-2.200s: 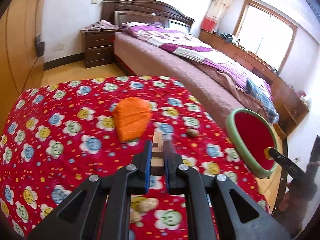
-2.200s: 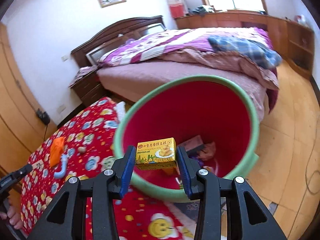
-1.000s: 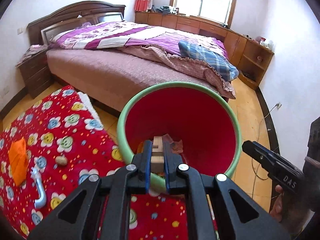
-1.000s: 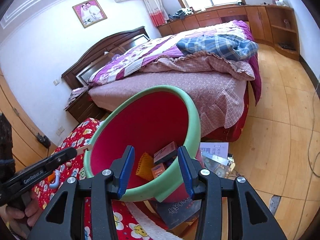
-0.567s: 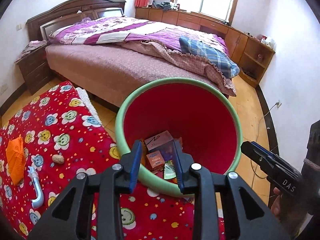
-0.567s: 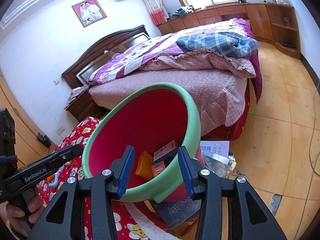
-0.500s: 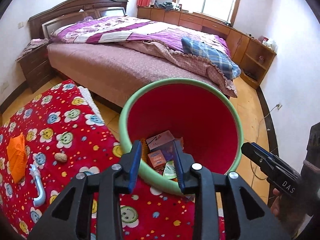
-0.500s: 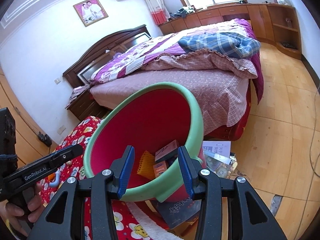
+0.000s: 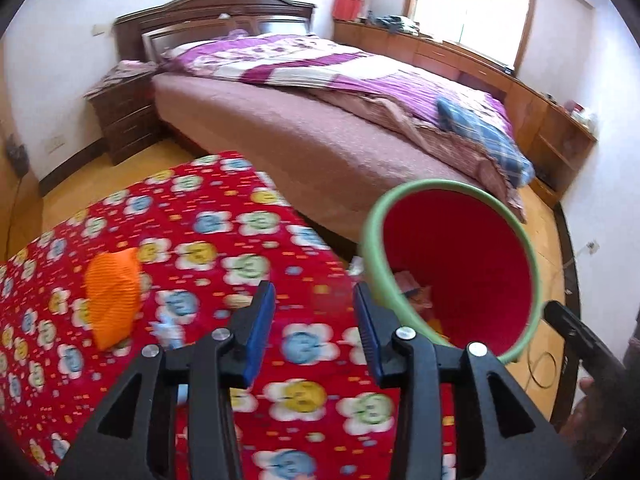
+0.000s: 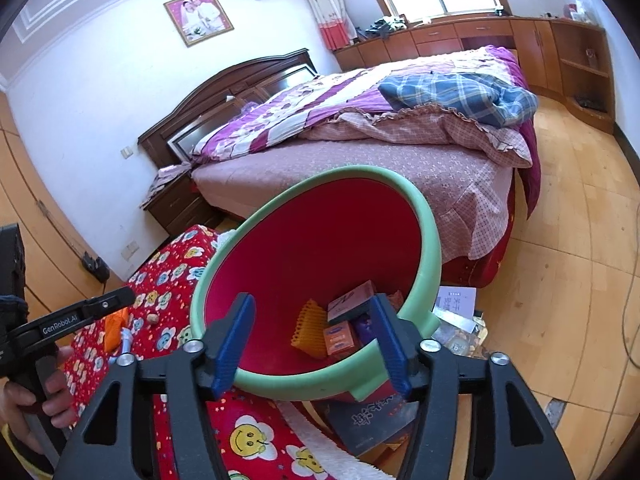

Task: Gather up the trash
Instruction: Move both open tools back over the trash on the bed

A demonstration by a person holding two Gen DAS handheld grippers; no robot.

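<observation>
The red bin with a green rim (image 9: 374, 264) stands at the blanket's right edge. Its rim (image 10: 430, 240) fills the right wrist view, and inside lie small boxes (image 10: 350, 306) and an orange ridged piece (image 10: 310, 334). My left gripper (image 9: 314, 300) hangs over the red flowered blanket (image 9: 224, 208), left of the bin, its jaws opening with nothing between them. An orange crumpled wrapper (image 9: 112, 296), a small nut (image 9: 236, 300) and a pale blue hook (image 9: 168, 330) lie on the blanket. My right gripper (image 10: 312, 312) hovers at the bin's near rim, jaws opening, holding nothing.
A large bed (image 9: 320, 136) runs behind the blanket, with a nightstand (image 9: 124, 120) at its head. Papers and a dark book (image 10: 456, 304) lie on the wooden floor (image 10: 560, 280) beside the bin. A hand (image 10: 24, 404) holds the left gripper's handle.
The left gripper let the wooden block go into the bin, opened wider and swung left, from over the bin to over the blanket. The right jaws spread wider, staying at the bin.
</observation>
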